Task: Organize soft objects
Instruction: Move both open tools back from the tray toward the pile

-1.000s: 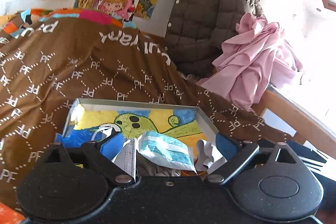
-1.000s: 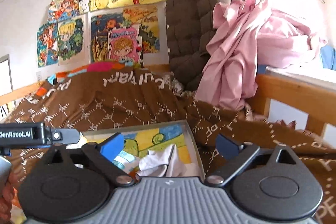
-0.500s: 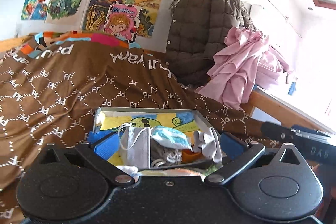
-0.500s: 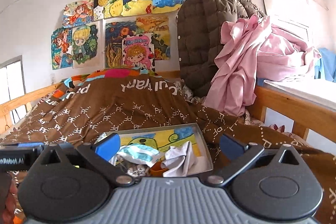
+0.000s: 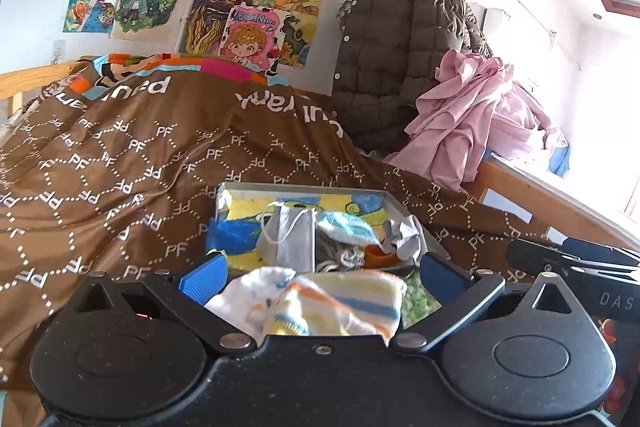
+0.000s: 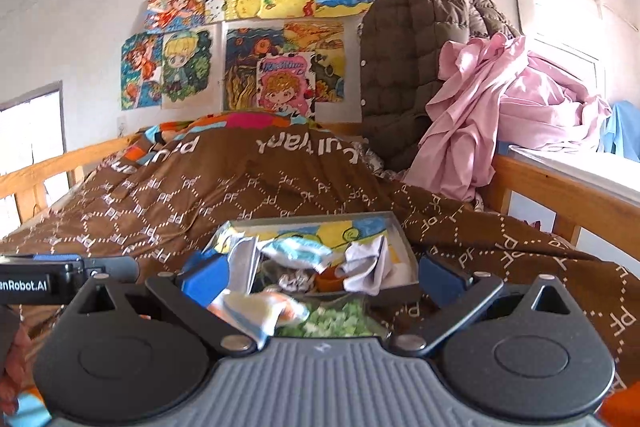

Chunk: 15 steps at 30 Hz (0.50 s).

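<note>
In the tray (image 5: 404, 205): masks (image 5: 288, 239), socks (image 5: 402, 239).

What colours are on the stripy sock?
White sock with blue, orange and yellow stripes; clearest in the left wrist view.

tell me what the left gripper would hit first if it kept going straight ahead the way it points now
Most likely the striped sock lying between the open fingers of the left gripper. Just beyond it sits the shallow box holding a grey face mask. Depth is hard to judge in this fisheye view.
</note>
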Each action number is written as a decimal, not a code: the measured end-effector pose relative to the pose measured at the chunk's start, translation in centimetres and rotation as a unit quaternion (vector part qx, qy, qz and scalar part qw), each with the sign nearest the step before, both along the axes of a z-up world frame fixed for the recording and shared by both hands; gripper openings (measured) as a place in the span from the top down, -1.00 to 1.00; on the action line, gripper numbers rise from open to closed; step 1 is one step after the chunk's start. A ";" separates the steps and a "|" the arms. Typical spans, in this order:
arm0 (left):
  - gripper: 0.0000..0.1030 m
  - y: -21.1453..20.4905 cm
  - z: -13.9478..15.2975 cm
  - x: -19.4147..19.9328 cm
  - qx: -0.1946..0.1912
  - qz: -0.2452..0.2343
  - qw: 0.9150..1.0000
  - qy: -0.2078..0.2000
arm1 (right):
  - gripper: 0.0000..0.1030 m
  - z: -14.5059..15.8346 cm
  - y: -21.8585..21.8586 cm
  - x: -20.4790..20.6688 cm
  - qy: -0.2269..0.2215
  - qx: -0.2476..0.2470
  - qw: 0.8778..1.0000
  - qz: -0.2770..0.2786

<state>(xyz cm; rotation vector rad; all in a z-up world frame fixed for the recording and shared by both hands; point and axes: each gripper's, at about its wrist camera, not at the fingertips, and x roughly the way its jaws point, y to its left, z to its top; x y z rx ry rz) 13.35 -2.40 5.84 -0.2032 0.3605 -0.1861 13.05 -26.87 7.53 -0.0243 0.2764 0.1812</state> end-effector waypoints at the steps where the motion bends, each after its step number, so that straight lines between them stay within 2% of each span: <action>1: -0.98 0.2 -0.2 -0.4 0.000 0.001 1.000 0.000 | -0.99 -0.1 0.4 -0.4 0.001 -0.006 1.000 0.002; 10: -0.98 1.7 -2.2 -2.6 0.005 0.011 1.000 0.020 | -0.99 -1.8 3.5 -4.1 0.005 -0.061 0.998 0.024; 15: -0.98 2.6 -3.2 -3.1 0.008 0.018 0.999 0.033 | -0.99 -2.6 4.7 -4.5 0.013 -0.080 0.996 0.041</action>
